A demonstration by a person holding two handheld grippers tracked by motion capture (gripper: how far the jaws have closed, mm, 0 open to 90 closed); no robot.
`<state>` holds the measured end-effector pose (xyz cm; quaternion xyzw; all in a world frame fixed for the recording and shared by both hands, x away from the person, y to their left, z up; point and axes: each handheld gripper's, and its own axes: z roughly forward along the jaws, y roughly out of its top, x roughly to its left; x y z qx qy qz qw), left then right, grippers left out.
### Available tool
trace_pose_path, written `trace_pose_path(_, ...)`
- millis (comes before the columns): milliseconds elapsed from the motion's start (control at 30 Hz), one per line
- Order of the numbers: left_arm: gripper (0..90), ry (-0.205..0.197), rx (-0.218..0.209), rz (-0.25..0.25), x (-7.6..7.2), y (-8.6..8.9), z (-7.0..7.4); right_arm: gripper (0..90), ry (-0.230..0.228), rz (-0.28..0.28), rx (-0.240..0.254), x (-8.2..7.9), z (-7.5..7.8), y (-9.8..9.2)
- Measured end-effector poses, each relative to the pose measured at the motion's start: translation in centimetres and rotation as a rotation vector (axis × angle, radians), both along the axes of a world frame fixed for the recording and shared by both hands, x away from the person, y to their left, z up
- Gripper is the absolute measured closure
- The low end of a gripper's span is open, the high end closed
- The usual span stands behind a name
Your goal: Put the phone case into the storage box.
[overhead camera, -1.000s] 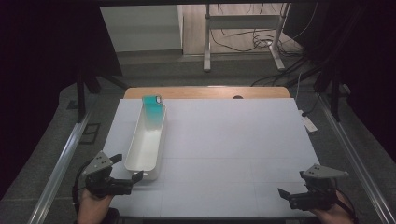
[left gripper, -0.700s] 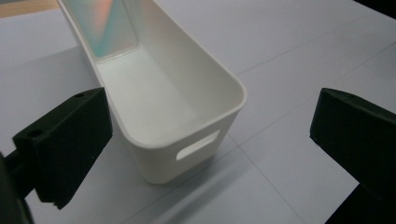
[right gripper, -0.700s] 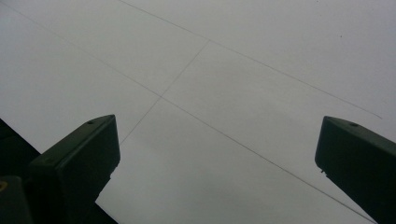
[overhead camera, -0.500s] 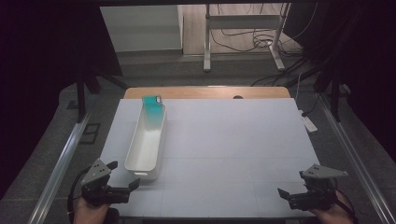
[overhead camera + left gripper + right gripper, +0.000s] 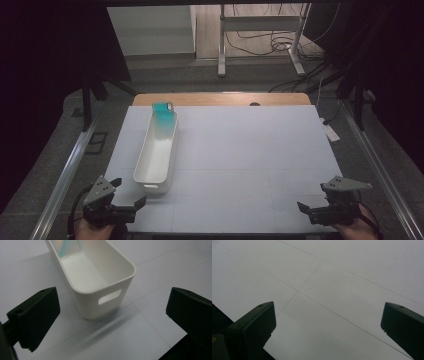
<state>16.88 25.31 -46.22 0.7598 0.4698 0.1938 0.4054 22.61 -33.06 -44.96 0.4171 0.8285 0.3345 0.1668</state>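
A long white bin (image 5: pixel 156 150) lies lengthwise on the left part of the table. A teal flat object (image 5: pixel 163 110) leans upright at its far end and shows as a shiny panel (image 5: pixel 67 247) in the left gripper view. My left gripper (image 5: pixel 128 193) is open just short of the bin's near end, apart from it. In its own view the open left gripper (image 5: pixel 111 302) faces the bin's end wall and handle slot (image 5: pixel 109 296), nothing between the jaws. My right gripper (image 5: pixel 313 201) is open at the near right corner. The right gripper (image 5: pixel 328 312) looks down on bare table.
The white table top (image 5: pixel 250 150) has faint grid lines and a wooden strip (image 5: pixel 220 98) at its far edge. Metal rails (image 5: pixel 65 180) run along both sides. A small white item (image 5: pixel 330 132) sits off the right edge. Cables and a stand (image 5: pixel 260 40) are beyond the table.
My left gripper has drawn back from the bin's near end toward the table's front edge. The right gripper has stayed still.
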Motion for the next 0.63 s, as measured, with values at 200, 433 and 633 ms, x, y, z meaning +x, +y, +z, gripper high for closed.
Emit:
trace_pose_path(200,0.0,0.006,0.013,0.013,-0.23,0.06,-0.03,0.0,0.0,0.0,0.0,0.01,-0.02,0.02)
trace_pose_path(433,0.5,0.037,0.048,0.02,0.06,-0.29,-0.18,0.0,0.004,0.003,0.0,0.05,-0.04,0.03)
trace_pose_path(633,1.3,0.051,0.061,0.022,0.24,-0.47,-0.23,0.0,0.004,0.004,-0.006,0.06,-0.07,0.07)
